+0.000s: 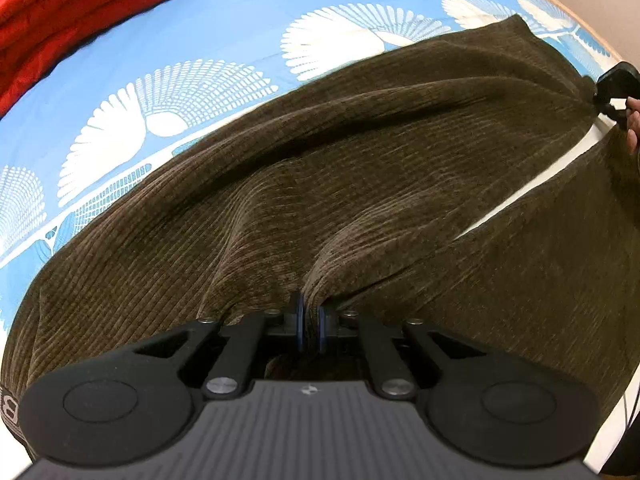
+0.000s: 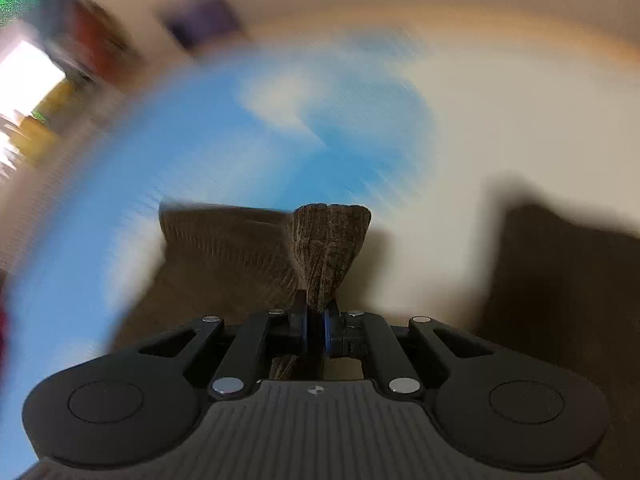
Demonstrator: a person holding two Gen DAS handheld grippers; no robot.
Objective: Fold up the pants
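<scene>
Both the left gripper and right gripper pinch the brown pants tight; the thin bunched grips may slip; a slip would drop the fold crooked on the blue sheet.

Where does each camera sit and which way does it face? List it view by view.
Left wrist: on the left tool, looking steeply down its fingers at brown pants on a blue sheet; the right tool and a hand show at the edge.
Right wrist: on the right tool, looking down at a pinched pants edge; background blurred.
Shared: pants, sheet.
</scene>
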